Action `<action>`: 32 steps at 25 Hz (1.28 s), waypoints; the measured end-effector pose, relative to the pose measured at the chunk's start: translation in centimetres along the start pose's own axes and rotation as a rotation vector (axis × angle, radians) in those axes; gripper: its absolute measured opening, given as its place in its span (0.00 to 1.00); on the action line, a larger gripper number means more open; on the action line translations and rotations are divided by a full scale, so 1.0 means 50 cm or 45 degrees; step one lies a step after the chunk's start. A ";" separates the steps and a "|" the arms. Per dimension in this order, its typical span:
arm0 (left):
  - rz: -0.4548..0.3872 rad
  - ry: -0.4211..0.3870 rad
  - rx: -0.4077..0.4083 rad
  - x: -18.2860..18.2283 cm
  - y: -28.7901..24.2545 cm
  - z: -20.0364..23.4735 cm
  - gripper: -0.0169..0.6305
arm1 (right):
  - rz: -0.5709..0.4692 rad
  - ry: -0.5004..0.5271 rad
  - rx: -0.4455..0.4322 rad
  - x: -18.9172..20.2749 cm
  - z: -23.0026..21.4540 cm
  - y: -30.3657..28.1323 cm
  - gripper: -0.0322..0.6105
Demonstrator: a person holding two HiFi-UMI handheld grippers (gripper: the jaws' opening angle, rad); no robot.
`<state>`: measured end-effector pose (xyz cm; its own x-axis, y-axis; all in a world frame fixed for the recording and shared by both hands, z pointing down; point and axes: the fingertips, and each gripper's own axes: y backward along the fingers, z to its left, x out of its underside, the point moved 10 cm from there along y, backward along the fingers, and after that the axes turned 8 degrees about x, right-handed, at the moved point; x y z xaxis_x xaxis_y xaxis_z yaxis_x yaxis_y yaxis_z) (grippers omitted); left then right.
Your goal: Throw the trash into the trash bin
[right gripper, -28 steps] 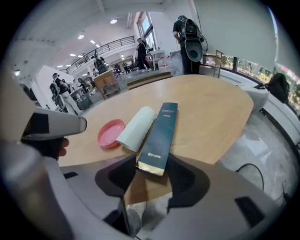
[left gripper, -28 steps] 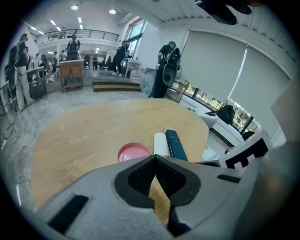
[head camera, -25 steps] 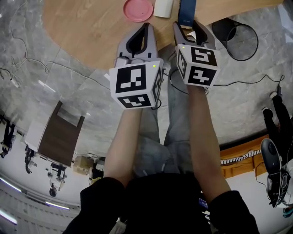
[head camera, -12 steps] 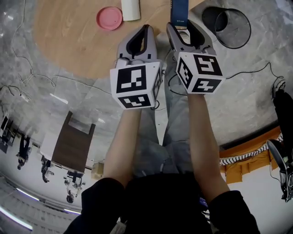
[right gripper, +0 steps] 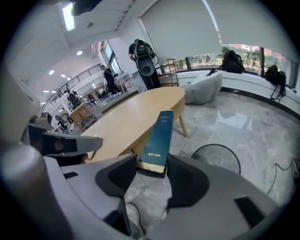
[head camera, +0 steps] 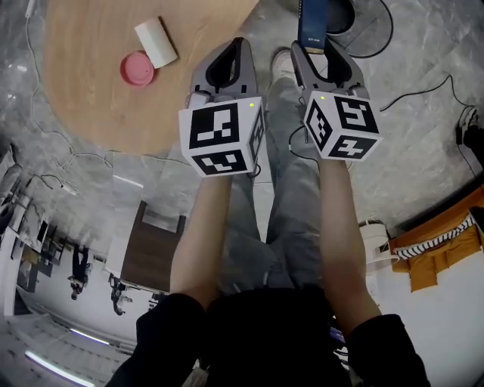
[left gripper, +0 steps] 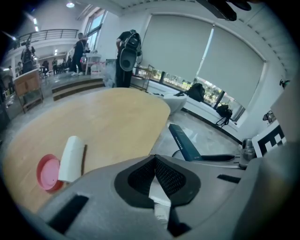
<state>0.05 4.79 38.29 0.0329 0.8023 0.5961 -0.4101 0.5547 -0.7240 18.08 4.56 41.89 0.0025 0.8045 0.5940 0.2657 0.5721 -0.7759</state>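
My right gripper [head camera: 314, 45] is shut on a dark blue box [head camera: 312, 19], which sticks out forward between the jaws [right gripper: 157, 136]. Just beyond it stands the black wire trash bin [head camera: 344, 17], cut off by the top edge of the head view; its round rim [right gripper: 216, 145] lies on the floor ahead and to the right. My left gripper [head camera: 242, 42] is alongside, jaws together, with a thin white scrap [left gripper: 158, 199] pinched between the pads. The left gripper view also catches the blue box [left gripper: 185, 143] at the right.
A round wooden table [head camera: 98, 98] lies to the left, with a pink lid [head camera: 137, 69] and a white roll [head camera: 156, 41] on it. Cables [head camera: 423, 79] trail over the grey marble floor. The person's legs are below the grippers.
Both grippers and the view have swung to the right, away from the table. The table, lid and roll slid left in view, and the bin now sits straight beyond the right gripper.
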 end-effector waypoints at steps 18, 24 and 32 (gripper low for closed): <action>0.179 -0.208 0.230 -0.035 -0.212 -0.243 0.03 | 0.223 -0.348 0.246 0.105 -0.314 0.021 0.38; 0.181 -0.144 0.195 -0.019 -0.210 -0.217 0.03 | 0.228 -0.322 0.215 0.094 -0.310 0.015 0.38; 0.089 -0.030 0.058 -0.029 -0.125 -0.093 0.03 | 0.063 -0.221 0.075 0.015 -0.222 0.011 0.08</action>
<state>6.80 1.18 40.31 -0.0181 0.8329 0.5531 -0.4514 0.4868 -0.7478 28.92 3.72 44.24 -0.1534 0.8445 0.5131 0.2126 0.5352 -0.8175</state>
